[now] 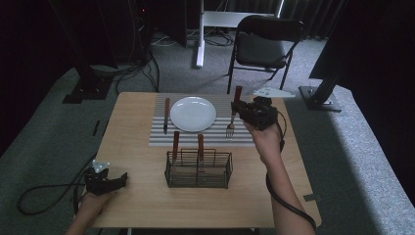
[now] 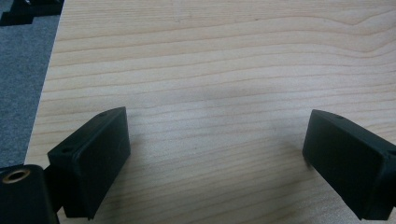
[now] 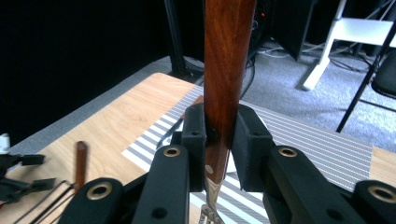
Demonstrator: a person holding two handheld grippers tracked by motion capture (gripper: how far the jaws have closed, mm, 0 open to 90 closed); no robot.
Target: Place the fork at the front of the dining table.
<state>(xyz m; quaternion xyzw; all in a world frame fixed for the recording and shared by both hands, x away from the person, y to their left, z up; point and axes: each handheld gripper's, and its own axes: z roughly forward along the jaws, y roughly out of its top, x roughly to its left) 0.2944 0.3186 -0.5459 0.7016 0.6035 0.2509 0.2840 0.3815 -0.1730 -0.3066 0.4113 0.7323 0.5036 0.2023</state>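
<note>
My right gripper (image 1: pixel 241 108) is clamped on the fork (image 1: pixel 233 112) by its wooden handle, tines down, hanging over the striped mat (image 1: pixel 161 137) at about 3 o'clock from the white plate (image 1: pixel 193 113). My left gripper (image 1: pixel 116 180) sits wide open on the table (image 1: pixel 137 196) near the 8 o'clock corner, gripping nothing.

Two black grippers (image 1: pixel 243 111), blocky fingers (image 2: pixel 91 158) with flat pads, brass-ringed screw holes, grey three-cornered top plates, trailing black cables, bare forearms
</note>
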